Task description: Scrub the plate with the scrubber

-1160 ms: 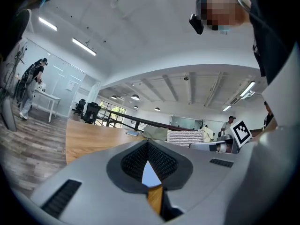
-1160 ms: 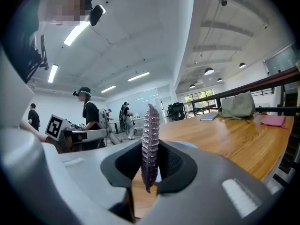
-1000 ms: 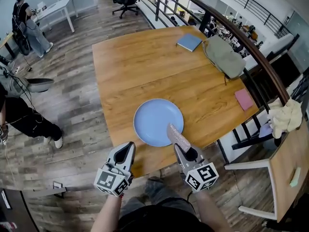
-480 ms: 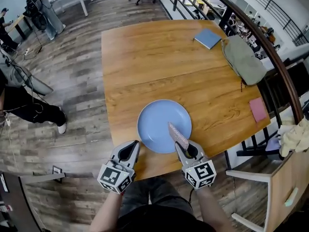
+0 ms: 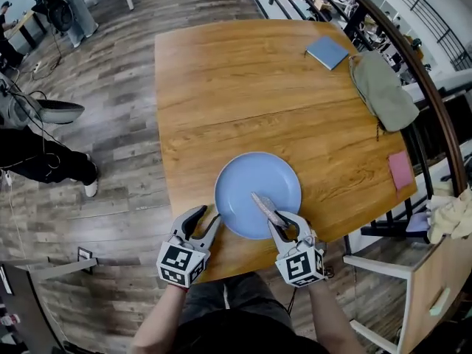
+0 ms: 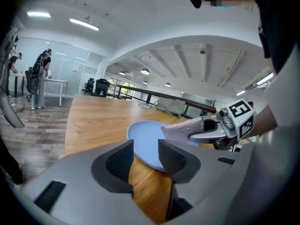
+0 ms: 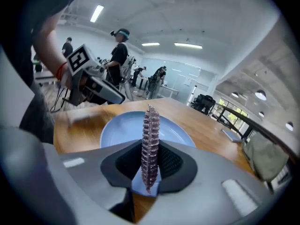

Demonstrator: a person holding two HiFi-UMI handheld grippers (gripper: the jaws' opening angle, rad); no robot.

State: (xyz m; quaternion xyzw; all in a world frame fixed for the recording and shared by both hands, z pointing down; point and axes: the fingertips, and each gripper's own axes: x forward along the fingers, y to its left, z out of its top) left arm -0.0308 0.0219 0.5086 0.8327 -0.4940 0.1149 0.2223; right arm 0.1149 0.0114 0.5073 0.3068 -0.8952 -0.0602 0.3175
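- The right gripper (image 5: 285, 227) is clamping the scrubber (image 5: 264, 206) on edge, holding it over the plate (image 5: 247, 179).
- The left gripper (image 5: 209, 216), its jaws just opening, is gripping nothing beside the plate's rim.

The left gripper (image 5: 206, 217) has just been opening its jaws: they now stand apart with nothing gripped, closer to the plate (image 5: 254, 175) than before. The right gripper (image 5: 286, 226) is lower and rolled, so the scrubber (image 5: 263, 206) looks narrower over the plate.
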